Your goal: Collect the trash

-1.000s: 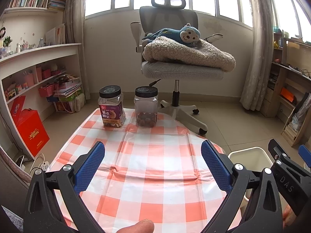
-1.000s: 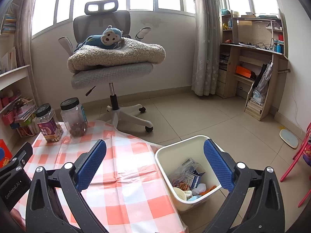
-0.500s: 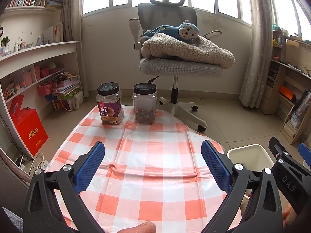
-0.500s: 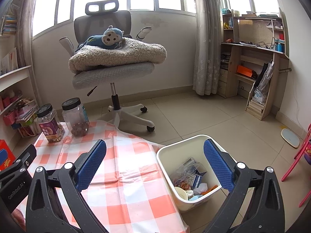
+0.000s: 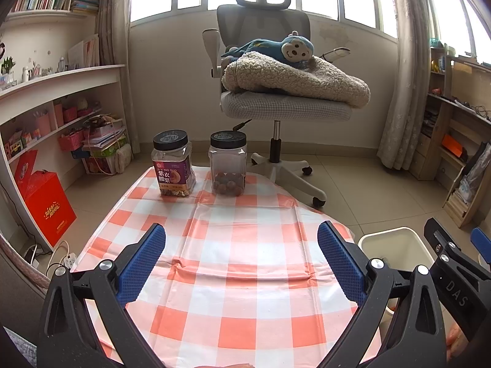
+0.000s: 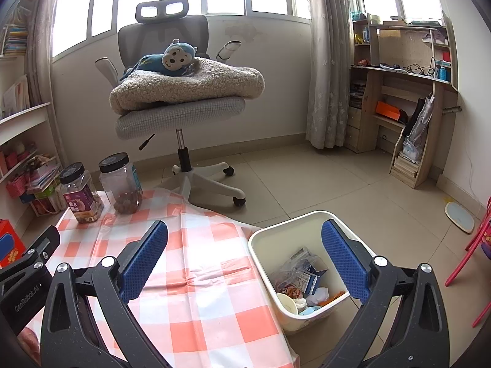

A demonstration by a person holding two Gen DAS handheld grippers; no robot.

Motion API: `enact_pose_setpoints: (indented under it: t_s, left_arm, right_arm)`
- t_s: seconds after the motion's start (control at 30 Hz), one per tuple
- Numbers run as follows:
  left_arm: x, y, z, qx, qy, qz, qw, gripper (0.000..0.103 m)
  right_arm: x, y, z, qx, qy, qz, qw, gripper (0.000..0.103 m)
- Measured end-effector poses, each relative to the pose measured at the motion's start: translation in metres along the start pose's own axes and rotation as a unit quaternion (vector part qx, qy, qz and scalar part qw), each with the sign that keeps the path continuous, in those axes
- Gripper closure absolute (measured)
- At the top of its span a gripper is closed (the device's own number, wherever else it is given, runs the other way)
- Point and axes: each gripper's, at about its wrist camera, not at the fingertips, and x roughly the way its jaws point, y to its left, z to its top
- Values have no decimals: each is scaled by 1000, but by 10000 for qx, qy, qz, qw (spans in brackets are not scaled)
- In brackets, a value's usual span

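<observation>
Since a second ago both cameras have drifted only slightly: the two jars sit a little lower and nearer in the left view, and the bin has slid a touch rightward in the right view. The white bin (image 6: 294,273) stands on the floor just beside the checked tablecloth (image 5: 239,263) and already holds wrappers and scraps (image 6: 302,282). No loose trash shows on the cloth, only the labelled jar (image 5: 174,165) and the clear jar (image 5: 227,165), so collecting looks essentially finished. The left gripper (image 5: 241,263) and the right gripper (image 6: 244,260) both gape wide, holding and touching nothing.
</observation>
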Motion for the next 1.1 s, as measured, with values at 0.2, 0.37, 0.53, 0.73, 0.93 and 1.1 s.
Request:
enact_pose_setpoints:
  t_s: [0.2, 0.37, 0.53, 0.73, 0.93, 1.1]
  left_arm:
    - [1, 1, 1, -4, -3, -27, 10000, 6]
    - [2, 2, 0, -46, 2, -85, 10000, 7]
    - [4, 2, -1, -42, 13, -105, 9999, 9]
    - [5, 1, -2, -13, 6, -88, 10000, 10]
    - [6, 3, -2, -108, 59, -143, 9998, 9]
    - [7, 4, -3, -116, 99, -97, 9998, 7]
  right_arm:
    - [1, -2, 0, -39, 39, 0, 10000, 7]
    - [1, -2, 0, -40, 42, 1, 10000, 7]
    - [2, -3, -1, -48, 53, 9, 10000, 7]
    - [2, -4, -3, -56, 58, 10, 10000, 7]
    - [2, -5, -4, -55, 69, 14, 10000, 7]
    - [3, -5, -3, -63, 65, 20, 10000, 7]
